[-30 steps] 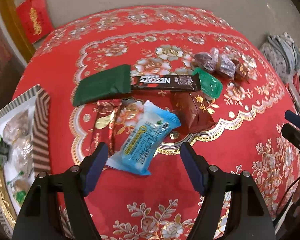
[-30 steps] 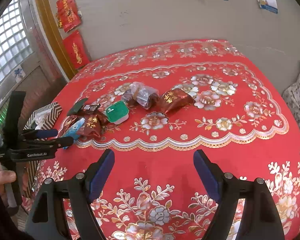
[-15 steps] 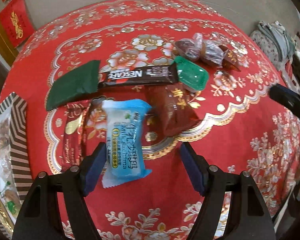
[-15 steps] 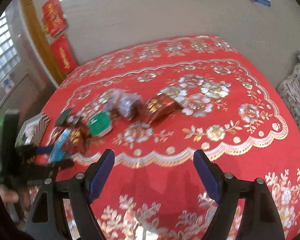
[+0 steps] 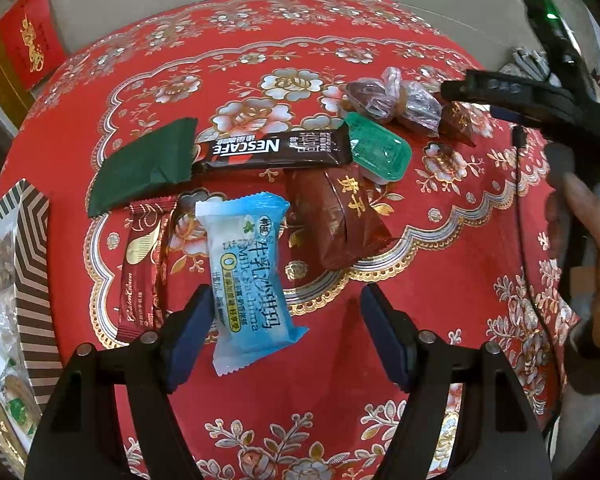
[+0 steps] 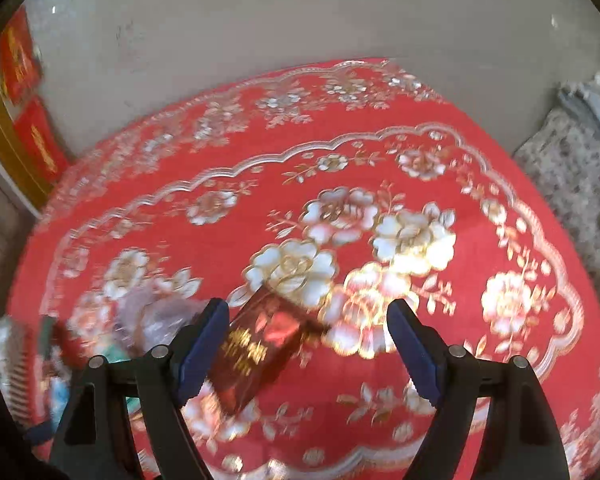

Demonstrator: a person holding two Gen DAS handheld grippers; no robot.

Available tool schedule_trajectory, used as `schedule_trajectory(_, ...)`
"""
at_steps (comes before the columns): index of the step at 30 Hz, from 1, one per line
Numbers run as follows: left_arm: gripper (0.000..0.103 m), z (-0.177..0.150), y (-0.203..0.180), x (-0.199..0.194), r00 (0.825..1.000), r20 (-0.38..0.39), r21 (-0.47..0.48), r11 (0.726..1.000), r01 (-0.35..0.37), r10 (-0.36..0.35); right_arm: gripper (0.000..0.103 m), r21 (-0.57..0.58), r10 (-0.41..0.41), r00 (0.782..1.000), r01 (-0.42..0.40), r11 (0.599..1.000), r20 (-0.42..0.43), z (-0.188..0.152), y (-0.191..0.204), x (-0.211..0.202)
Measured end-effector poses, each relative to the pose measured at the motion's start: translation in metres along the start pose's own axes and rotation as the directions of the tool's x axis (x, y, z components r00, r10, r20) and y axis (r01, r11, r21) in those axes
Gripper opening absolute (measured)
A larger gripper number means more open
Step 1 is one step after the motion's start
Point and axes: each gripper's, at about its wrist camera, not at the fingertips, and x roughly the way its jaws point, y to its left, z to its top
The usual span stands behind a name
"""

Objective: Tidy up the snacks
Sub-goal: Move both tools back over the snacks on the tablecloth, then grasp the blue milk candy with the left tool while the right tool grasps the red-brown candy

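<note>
A round table [image 5: 440, 280] draped in a red cloth with gold and white flowers is set against a grey floor. Nearest in the left wrist view, the left gripper [image 5: 284, 336] is held open over the cloth, with the lower end of one blue packet [image 5: 248, 276] lying between its fingers, untouched. At the table's left edge one striped box [image 5: 30, 280] of wrapped sweets is seen. One red stick [image 5: 138, 268] lies just left of the blue packet, and one brown pouch [image 5: 336, 220] just right. Behind them lie one green wrapper [image 5: 140, 168], one Nescafe stick [image 5: 272, 148] and one green cup [image 5: 380, 152]. Farthest, two clear-wrapped sweets [image 5: 396, 104] and a second brown pouch [image 6: 260, 352] are found. The right gripper [image 6: 308, 348] is open above that pouch, which lies close beside its left finger; contact cannot be told through the blur. A hand [image 5: 588, 240] holds it near the right edge.
</note>
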Motion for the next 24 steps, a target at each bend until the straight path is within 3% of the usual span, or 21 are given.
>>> schedule_trajectory(7,0.074,-0.003,-0.001,-0.001,1.000,0.003,0.002,1.000,0.009,-0.009,0.083,-0.215,-0.098,0.995,0.094,0.972,-0.008,-0.019,0.007,0.000)
schedule_trajectory(13,0.074,-0.002,0.000,-0.001,1.000,0.008,-0.017,1.000,0.016,-0.016,0.083,-0.118,0.082,0.997,-0.080,0.990,0.009,-0.021,-0.026,-0.019)
schedule_trajectory(20,0.074,0.001,0.002,-0.001,1.000,0.013,-0.050,0.999,0.002,-0.001,0.082,-0.151,0.104,0.994,-0.106,0.983,-0.018,-0.023,-0.010,-0.007)
schedule_trajectory(22,0.074,0.002,0.003,0.000,1.000,0.021,-0.055,0.998,-0.008,0.009,0.069,-0.161,0.109,0.994,-0.111,0.981,-0.023,-0.025,-0.006,-0.003)
schedule_trajectory(23,0.074,0.002,0.004,0.000,1.000,0.027,-0.057,0.998,-0.008,0.009,0.039,-0.167,0.109,0.994,-0.113,0.980,-0.031,-0.027,-0.005,-0.001)
schedule_trajectory(24,0.073,0.002,0.005,0.000,1.000,0.029,-0.063,0.998,-0.002,0.004,0.038,-0.173,0.109,0.993,-0.114,0.978,-0.038,-0.028,-0.004,0.001)
